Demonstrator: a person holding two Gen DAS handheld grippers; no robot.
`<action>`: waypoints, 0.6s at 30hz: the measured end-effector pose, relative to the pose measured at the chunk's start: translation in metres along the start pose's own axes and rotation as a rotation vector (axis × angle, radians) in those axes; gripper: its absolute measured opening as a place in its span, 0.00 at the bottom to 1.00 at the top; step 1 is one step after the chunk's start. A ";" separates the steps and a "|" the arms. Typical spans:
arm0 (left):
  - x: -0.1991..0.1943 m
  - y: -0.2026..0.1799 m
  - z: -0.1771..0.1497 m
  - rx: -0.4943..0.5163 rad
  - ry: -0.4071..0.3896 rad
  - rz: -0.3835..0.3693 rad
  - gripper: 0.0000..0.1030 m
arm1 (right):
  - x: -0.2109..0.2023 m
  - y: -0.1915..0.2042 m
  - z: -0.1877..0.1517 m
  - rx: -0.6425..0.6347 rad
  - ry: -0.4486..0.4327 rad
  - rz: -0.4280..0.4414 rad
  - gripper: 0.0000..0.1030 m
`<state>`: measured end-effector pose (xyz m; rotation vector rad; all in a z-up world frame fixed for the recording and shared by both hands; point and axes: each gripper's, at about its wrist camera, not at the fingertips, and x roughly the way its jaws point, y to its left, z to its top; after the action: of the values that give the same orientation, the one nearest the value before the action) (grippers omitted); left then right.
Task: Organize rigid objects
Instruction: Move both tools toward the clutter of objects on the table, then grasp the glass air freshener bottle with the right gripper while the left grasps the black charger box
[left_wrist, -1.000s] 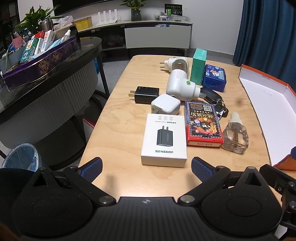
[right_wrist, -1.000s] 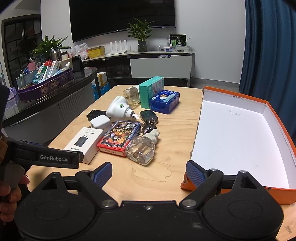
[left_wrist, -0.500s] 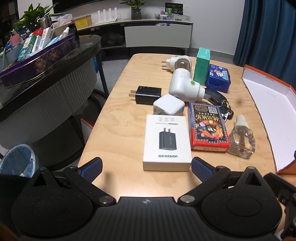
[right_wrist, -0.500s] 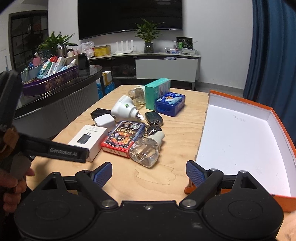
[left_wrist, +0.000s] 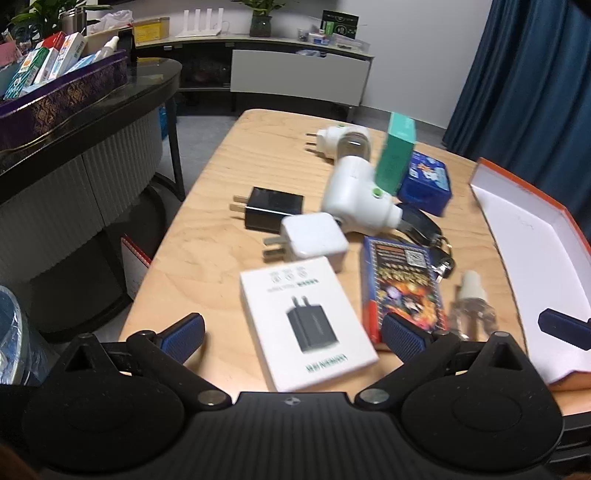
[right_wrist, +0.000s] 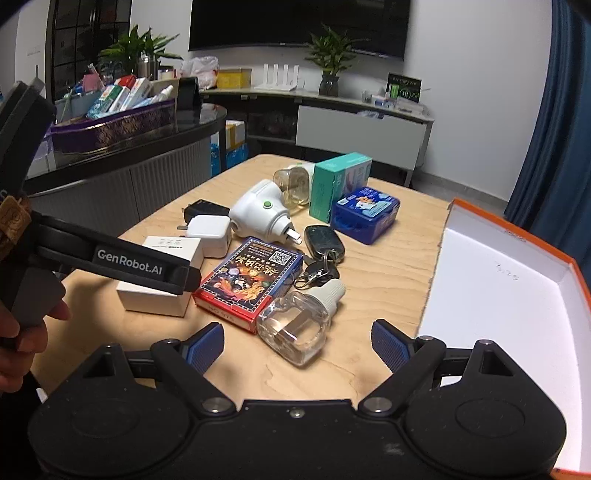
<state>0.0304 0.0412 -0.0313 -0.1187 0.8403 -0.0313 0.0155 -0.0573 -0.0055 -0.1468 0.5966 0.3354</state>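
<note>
A cluster of small objects lies on the wooden table (left_wrist: 207, 258). Nearest my open left gripper (left_wrist: 291, 334) is the white charger box (left_wrist: 306, 325), lying between its spread fingers. To its right are a card pack (left_wrist: 402, 288) and a clear liquid refill bottle (right_wrist: 299, 323), which sits just ahead of my open right gripper (right_wrist: 297, 341). Farther back are a white charger (left_wrist: 314, 243), a black charger (left_wrist: 271, 208), a white plug-in device (left_wrist: 360, 201), car keys (right_wrist: 323, 240), a teal box (right_wrist: 338, 184) and a blue tin (right_wrist: 365, 214). The orange-rimmed white box (right_wrist: 506, 291) is at the right.
A dark curved counter (left_wrist: 85, 107) carrying a purple tray of boxes stands to the left of the table. In the right wrist view the left gripper's body (right_wrist: 110, 258) and a hand (right_wrist: 22, 332) reach in from the left. A blue curtain (left_wrist: 535, 74) hangs at the right.
My left gripper has moved forward and swung right, so the white charger box now lies between its fingers. My right gripper has advanced toward the clear bottle. Both stay open.
</note>
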 end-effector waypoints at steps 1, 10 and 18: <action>0.002 0.003 0.000 -0.011 -0.002 -0.005 0.98 | 0.005 0.000 0.001 -0.007 0.013 -0.003 0.99; -0.005 0.014 -0.003 -0.010 -0.042 -0.046 0.58 | 0.037 0.000 0.009 0.048 0.094 -0.013 0.99; -0.013 0.014 -0.004 -0.006 -0.072 -0.055 0.57 | 0.050 -0.010 0.006 0.105 0.131 -0.003 0.62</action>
<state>0.0188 0.0554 -0.0257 -0.1481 0.7647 -0.0754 0.0607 -0.0519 -0.0282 -0.0690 0.7424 0.2928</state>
